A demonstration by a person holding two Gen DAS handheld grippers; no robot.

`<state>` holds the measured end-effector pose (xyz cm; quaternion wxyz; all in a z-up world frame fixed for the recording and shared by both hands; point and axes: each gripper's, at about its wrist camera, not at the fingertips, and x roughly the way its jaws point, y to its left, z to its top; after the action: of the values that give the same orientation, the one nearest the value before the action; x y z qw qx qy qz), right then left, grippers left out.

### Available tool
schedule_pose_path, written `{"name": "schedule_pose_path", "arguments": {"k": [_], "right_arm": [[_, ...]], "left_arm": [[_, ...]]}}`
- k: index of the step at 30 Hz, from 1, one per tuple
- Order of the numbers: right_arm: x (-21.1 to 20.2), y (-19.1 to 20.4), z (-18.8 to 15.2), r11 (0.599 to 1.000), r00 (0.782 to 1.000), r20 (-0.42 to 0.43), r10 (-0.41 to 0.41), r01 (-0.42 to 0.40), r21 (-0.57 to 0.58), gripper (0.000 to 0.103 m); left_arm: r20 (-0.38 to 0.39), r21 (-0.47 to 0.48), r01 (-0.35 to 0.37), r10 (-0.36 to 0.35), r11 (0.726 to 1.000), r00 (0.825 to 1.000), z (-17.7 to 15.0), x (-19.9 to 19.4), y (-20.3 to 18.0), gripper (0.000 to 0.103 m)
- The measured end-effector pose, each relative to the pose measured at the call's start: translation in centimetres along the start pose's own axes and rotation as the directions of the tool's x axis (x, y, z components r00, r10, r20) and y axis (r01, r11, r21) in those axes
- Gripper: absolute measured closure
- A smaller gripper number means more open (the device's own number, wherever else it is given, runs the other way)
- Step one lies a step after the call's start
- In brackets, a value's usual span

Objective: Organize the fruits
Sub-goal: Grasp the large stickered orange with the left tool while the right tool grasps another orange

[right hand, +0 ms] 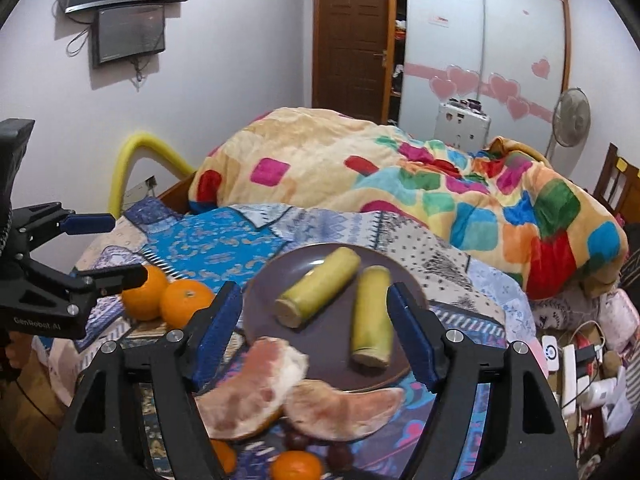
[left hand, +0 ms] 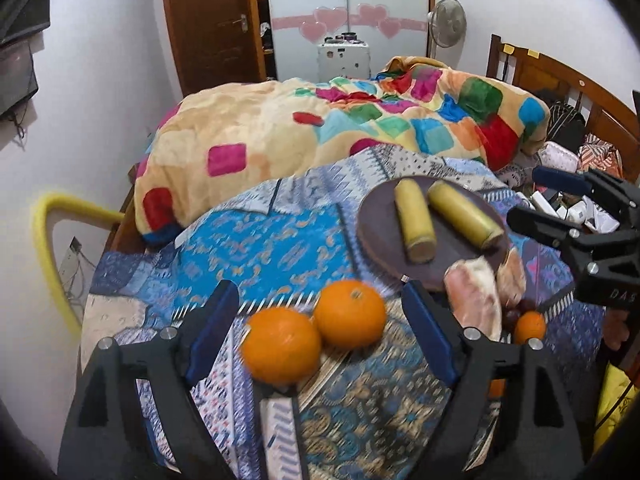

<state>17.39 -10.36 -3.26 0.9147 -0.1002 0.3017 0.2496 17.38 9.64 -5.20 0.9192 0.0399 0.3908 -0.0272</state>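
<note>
**Two oranges between spread fingers, sugarcane on the plate**

Two oranges (left hand: 310,330) lie touching each other on the patterned blue cloth (left hand: 248,240), between the blue pads of the left gripper (left hand: 320,332), whose fingers are spread wide with nothing in them. Right of the oranges sits a dark round plate (left hand: 384,220) with two yellow-green sugarcane pieces (left hand: 444,216) lying side by side on it, apart from each other. At the plate's near edge rest two pomelo segments (right hand: 296,396), one overlapping the rim, the two touching. Just in front of them are a few dark grapes (right hand: 340,454) and a small tangerine (right hand: 296,466). The right gripper (right hand: 316,336) hovers over the plate and pomelo, fingers likewise apart and holding nothing. Behind everything, a colourful blanket (left hand: 320,128) is heaped on the bed.
</note>
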Motion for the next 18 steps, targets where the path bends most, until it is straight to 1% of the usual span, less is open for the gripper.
{"name": "schedule_pose_path", "arguments": {"k": [7, 13, 18], "right_arm": [[1.2, 2.9, -0.3, 0.998, 0.998, -0.027, 0.058, -0.058, -0.027, 0.031], [2.9, 4.8, -1.2, 0.995, 0.994, -0.071, 0.081, -0.085, -0.051, 0.031], [4.3, 5.6, -1.7, 0.993, 0.990, -0.108, 0.096, -0.102, -0.055, 0.031]], "left_arm": [[-0.048, -0.050, -0.007, 0.004, 0.999, 0.999, -2.7, 1.0, 2.8, 0.019], [-0.115, -0.092, -0.005, -0.005, 0.996, 0.993, -4.8, 3.5, 5.0, 0.019], [-0.138, -0.115, 0.022, -0.038, 0.993, 0.990, -5.8, 5.1, 5.7, 0.019]]}}
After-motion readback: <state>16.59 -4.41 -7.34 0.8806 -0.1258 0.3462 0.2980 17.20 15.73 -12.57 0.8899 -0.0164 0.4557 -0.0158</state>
